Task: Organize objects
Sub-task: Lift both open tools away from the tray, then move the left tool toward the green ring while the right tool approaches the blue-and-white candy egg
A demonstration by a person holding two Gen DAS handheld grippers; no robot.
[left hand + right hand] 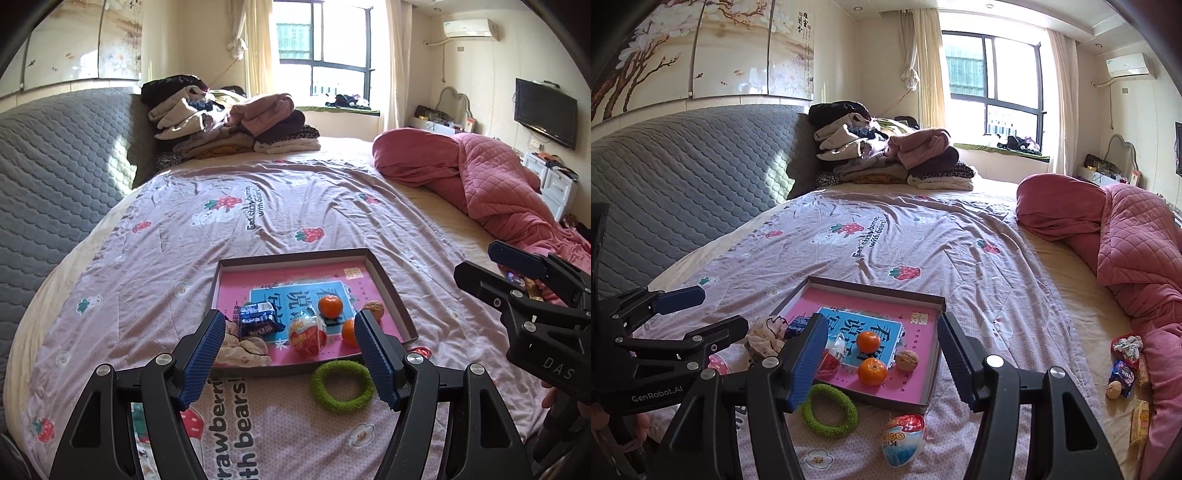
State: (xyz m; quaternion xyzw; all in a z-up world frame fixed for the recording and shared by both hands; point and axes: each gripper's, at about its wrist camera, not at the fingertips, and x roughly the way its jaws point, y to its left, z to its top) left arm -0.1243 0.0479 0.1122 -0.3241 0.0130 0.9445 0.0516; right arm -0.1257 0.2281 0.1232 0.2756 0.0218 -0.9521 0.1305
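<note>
- blue-padded left gripper (291,354) and right gripper (882,363) hover spread wide, empty, near the tray (932,384).
- two oranges (868,341), a walnut (908,360) lie inside the tray.
- green ring (829,410), wrapped egg (903,439) just outside the tray's near edge.

The left claw (291,354) and the right claw (882,363) are black, with blue ridged pads (201,363) and shiny silver screws. White letters on one say "GenRobot.AI".
</note>
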